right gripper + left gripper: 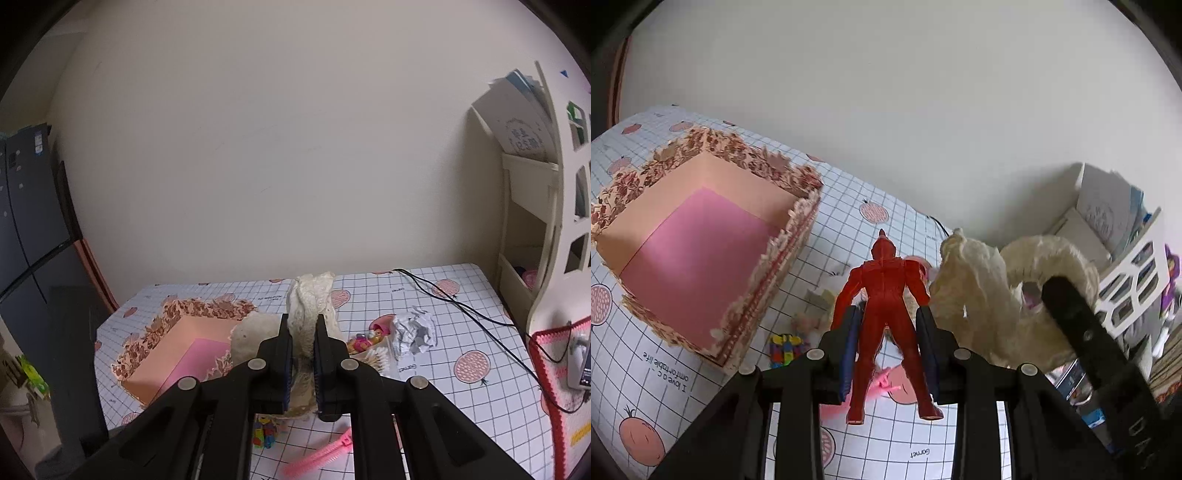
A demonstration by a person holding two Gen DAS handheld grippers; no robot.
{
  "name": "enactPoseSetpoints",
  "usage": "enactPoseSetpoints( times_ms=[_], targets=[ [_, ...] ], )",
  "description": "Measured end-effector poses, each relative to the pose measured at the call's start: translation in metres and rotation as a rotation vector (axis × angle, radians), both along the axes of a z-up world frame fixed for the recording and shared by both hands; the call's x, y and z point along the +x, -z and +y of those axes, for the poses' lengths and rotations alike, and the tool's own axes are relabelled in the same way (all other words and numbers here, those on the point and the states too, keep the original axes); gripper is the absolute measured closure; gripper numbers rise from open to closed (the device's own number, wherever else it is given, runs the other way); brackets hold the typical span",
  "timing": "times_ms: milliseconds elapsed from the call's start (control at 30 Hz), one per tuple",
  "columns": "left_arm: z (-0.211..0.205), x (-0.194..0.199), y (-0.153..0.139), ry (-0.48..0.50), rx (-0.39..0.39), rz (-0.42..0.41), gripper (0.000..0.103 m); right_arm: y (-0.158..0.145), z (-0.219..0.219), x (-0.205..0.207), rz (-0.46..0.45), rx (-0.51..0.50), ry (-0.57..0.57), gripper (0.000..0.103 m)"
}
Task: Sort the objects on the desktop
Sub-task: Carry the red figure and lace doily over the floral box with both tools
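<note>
1. Grip came first: the left gripper was clamped on the waist of a red plastic hero figure, whose feet hung above the white gridded tablecloth printed with pink fruit.
2. The right gripper was closed on a cream lace cloth, bunched up between its blue pads and raised off the table.
3. The open square box with a pink paper lining and a floral lace rim stood to the left of both loads; nothing could be seen inside it.
4. Judging from this, the step in hand was carrying each item to the box. It would go best one load at a time, the figure lowered well inside the rim before release, so the frilled edge did not catch a limb.
5. The trailing cloth risked sweeping the small multicoloured block toy and the pink zip tie lying below it.
6. A crumpled white paper ball and a little doll waited nearby.
</note>
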State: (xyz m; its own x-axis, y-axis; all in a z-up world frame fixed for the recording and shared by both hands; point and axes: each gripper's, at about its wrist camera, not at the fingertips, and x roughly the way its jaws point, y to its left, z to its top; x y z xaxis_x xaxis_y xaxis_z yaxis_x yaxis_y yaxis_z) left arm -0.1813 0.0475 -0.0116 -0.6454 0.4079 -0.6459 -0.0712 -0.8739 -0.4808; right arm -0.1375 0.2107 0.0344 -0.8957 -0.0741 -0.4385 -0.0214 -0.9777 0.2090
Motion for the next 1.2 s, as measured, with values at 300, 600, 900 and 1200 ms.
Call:
enactPoseSetpoints(
  times_ms=[300, 600, 900, 1200],
  targets=[
    [-0.043, -0.003, -0.010, -0.091, 0.045, 0.035, 0.070, -0.001, -0.033, -0.013, 0.011, 0.062, -0.047, 0.093],
    [-0.083, -0.005, -0.012, -0.187, 0.082, 0.041, 0.070, -0.002, -0.069, -0.024, 0.021, 0.091, -0.110, 0.093],
    [-0.129, -0.010, -0.016, -0.285, 0.107, 0.065, 0.070, -0.003, -0.096, -0.029, 0.040, 0.088, -0.168, 0.093],
    [-0.154, -0.015, -0.008, -0.329, 0.131, 0.049, 0.070, 0.009, -0.116, -0.040, 0.010, 0.074, -0.203, 0.093]
  ],
)
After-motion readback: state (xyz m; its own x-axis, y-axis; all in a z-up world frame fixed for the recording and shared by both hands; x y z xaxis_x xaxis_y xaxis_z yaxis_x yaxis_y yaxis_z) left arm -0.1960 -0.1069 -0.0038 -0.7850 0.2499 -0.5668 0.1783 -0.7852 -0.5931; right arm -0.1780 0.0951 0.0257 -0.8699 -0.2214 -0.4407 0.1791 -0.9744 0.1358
